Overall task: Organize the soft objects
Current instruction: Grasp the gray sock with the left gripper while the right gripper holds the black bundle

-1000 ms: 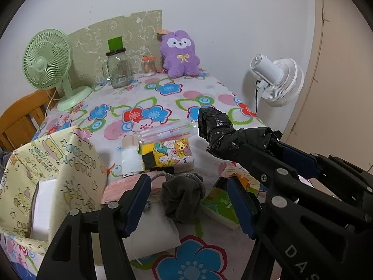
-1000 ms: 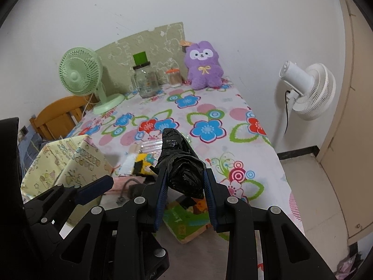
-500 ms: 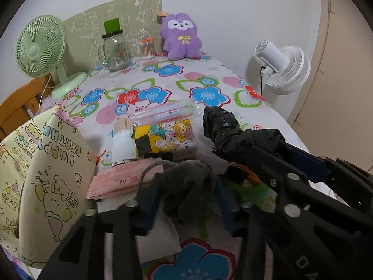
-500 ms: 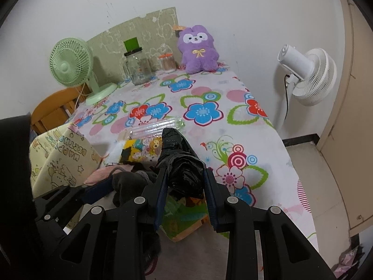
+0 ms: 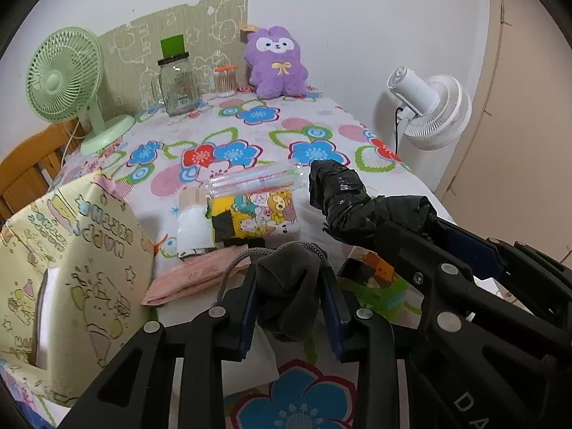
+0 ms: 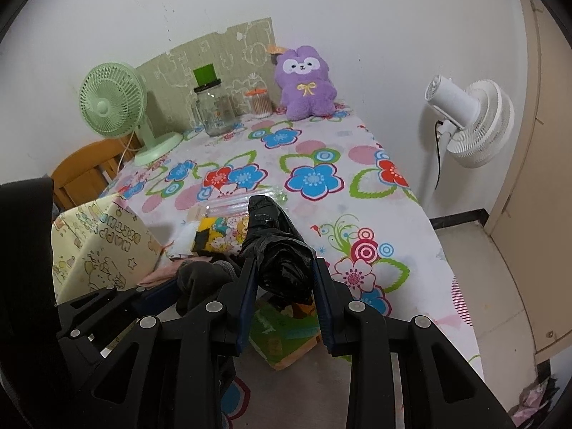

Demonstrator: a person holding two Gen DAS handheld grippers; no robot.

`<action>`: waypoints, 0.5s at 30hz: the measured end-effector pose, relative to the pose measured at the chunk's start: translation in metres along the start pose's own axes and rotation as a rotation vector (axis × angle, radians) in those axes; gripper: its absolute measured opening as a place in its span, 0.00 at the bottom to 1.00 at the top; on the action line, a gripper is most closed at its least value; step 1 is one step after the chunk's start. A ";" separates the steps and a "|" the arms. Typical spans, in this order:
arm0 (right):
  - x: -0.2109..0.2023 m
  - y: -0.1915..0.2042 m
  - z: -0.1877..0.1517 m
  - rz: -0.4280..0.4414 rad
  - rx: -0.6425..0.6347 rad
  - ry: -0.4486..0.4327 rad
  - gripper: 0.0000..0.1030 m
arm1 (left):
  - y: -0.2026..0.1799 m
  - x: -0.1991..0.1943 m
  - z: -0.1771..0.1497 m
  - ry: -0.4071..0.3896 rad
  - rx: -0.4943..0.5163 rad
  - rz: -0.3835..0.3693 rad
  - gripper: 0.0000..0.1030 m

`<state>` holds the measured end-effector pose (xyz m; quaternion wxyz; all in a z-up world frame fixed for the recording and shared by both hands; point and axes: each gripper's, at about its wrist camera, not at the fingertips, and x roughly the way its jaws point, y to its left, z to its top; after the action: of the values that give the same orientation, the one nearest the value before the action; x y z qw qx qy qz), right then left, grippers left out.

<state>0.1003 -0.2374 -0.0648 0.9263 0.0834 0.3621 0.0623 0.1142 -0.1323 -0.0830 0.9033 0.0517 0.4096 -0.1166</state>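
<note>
Two grippers, both loaded, over the near end of the bench [image 5: 321, 114].

Left gripper [image 5: 287, 300]: jaws closed on a grey pouch [image 5: 286, 286]; fabric bunched between the pads, drawstring loop [image 5: 232, 268] trailing left over a pink pack [image 5: 193, 279]. Held low and roughly level, fingers pointing along the bench toward the far wall.

Right gripper [image 6: 284, 286]: jaws closed on a black bag roll [image 6: 275, 246], which sticks out well past the fingertips. It sits just right of the left gripper, angled across toward it.

Risks, as judged:
- Loop may snag the pink pack or the cartoon packet [image 5: 257, 214] on lifting and drag them.
- Pouch is gripped by a loose fold; it could slip out if swung.
- Grippers are close; turning either may knock the other's load.
- Roll's long overhang may sweep the straw pack [image 5: 250, 178].

Yellow bag [image 5: 71, 268]: open, at left; probable destination, though not certain.
</note>
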 end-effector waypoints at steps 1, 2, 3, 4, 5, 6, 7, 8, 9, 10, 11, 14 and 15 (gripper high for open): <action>-0.003 0.001 0.001 -0.001 -0.001 -0.006 0.33 | 0.000 -0.002 0.001 -0.004 0.001 0.001 0.32; -0.006 0.002 0.002 -0.001 -0.003 -0.011 0.33 | 0.000 -0.005 0.002 -0.009 0.002 0.001 0.32; -0.009 0.003 0.003 -0.001 -0.005 -0.018 0.33 | 0.000 -0.008 0.003 -0.015 0.003 0.002 0.32; -0.012 0.004 0.004 -0.002 -0.007 -0.025 0.33 | 0.000 -0.011 0.004 -0.021 0.005 0.002 0.32; -0.015 0.005 0.005 -0.003 -0.009 -0.031 0.33 | 0.000 -0.015 0.005 -0.029 0.006 0.003 0.32; -0.019 0.006 0.006 -0.003 -0.012 -0.039 0.33 | 0.000 -0.018 0.006 -0.034 0.006 0.004 0.32; -0.022 0.007 0.007 -0.003 -0.013 -0.045 0.33 | 0.000 -0.021 0.007 -0.039 0.007 0.006 0.32; -0.026 0.009 0.008 -0.004 -0.016 -0.052 0.33 | 0.001 -0.025 0.008 -0.045 0.008 0.007 0.32; -0.029 0.010 0.009 -0.004 -0.018 -0.058 0.33 | 0.001 -0.029 0.009 -0.051 0.009 0.009 0.32; -0.033 0.012 0.010 -0.002 -0.021 -0.065 0.33 | 0.001 -0.032 0.010 -0.055 0.009 0.010 0.32; -0.037 0.013 0.011 -0.001 -0.022 -0.071 0.33 | 0.002 -0.037 0.011 -0.063 0.009 0.011 0.32; -0.049 0.018 0.015 0.006 -0.028 -0.093 0.33 | 0.003 -0.050 0.014 -0.089 0.008 0.015 0.32; -0.053 0.019 0.016 0.009 -0.030 -0.100 0.33 | 0.003 -0.055 0.015 -0.099 0.007 0.016 0.32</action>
<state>0.0712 -0.2298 -0.0143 0.9441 0.0742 0.3141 0.0675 0.0907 -0.1228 -0.0317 0.9232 0.0525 0.3635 -0.1132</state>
